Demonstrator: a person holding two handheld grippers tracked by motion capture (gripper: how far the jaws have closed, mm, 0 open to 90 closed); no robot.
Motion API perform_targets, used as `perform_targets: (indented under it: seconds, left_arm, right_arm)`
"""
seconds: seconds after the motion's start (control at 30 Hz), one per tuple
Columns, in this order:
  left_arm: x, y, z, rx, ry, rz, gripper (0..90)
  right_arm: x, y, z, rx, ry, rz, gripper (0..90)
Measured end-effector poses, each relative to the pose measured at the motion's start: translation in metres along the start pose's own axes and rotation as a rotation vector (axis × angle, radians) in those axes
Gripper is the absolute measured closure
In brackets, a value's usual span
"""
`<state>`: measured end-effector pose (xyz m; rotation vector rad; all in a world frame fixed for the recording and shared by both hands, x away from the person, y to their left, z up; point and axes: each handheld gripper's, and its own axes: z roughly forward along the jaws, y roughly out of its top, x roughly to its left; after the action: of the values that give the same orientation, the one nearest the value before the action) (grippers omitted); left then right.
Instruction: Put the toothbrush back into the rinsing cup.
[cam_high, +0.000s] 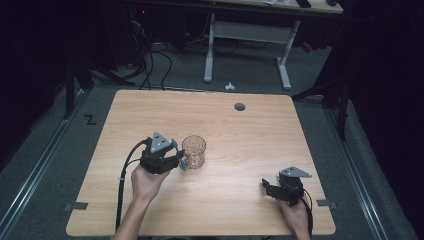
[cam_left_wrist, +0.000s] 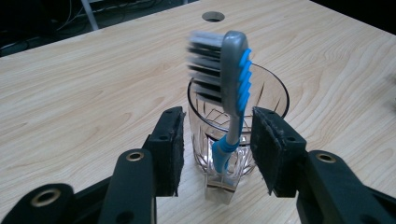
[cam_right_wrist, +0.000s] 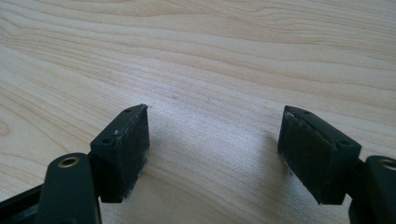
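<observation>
Toothbrush let go beside the glass, not yet inside it.

The left gripper (cam_left_wrist: 217, 149) stood released, its pads (cam_left_wrist: 172, 149) clear of the blue toothbrush (cam_left_wrist: 232, 88), which stood head-up and blurred between the jaws, in front of the glass (cam_left_wrist: 238, 126) near the middle of the table (cam_high: 240, 145). By my reading the drop was under way; whether the brush would land in the glass remained unsettled. The right gripper (cam_right_wrist: 212, 144) rested wide and empty over bare wood.
</observation>
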<state>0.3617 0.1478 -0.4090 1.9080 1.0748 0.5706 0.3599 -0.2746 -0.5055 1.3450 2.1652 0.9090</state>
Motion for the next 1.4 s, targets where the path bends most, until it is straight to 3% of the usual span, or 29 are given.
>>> perform_targets:
  seconds: [0.3, 0.97, 1.4]
  left_arm:
    - [0.004, -0.003, -0.007, -0.004, -0.008, -0.013, 49.7]
    - [0.005, -0.007, -0.021, -0.029, 0.004, -0.020, 48.9]
    - [0.010, -0.015, -0.030, -0.046, 0.006, -0.047, 48.9]
  right_arm:
    - [0.000, 0.000, 0.000, 0.000, 0.000, 0.000, 25.0]
    - [0.000, 0.000, 0.000, 0.000, 0.000, 0.000, 25.0]
    - [0.000, 0.000, 0.000, 0.000, 0.000, 0.000, 25.0]
